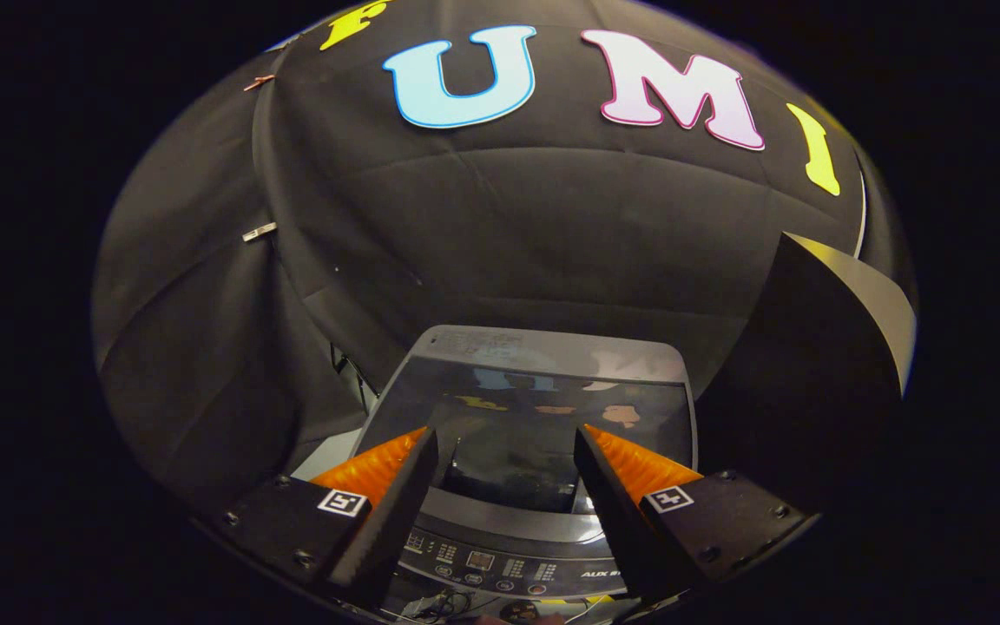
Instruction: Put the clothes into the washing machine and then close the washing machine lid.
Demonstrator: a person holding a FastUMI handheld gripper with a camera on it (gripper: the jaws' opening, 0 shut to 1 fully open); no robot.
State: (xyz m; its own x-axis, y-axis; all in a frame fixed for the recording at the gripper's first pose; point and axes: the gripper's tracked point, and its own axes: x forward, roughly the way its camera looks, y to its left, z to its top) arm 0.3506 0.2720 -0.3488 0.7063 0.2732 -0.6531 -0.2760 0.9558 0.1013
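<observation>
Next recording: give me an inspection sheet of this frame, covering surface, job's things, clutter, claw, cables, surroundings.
Surface: grey washing machine top, seen from above.
Job's things: glossy lid down over the tub, reflecting the booth; control panel nearest the camera; clothes: nothing seen.
Clutter: nothing seen.
Claw: claw open, orange fingers spread over the lid, holding nothing.
Cables: thin wires just below the panel.
Surroundings: black cloth wall behind; dark curved board beside the machine.

White "AUX" lettering on washing machine control panel, neighbouring print too small to read, square black-and-white marker tags on both spread-apart fingers of gripper
</observation>
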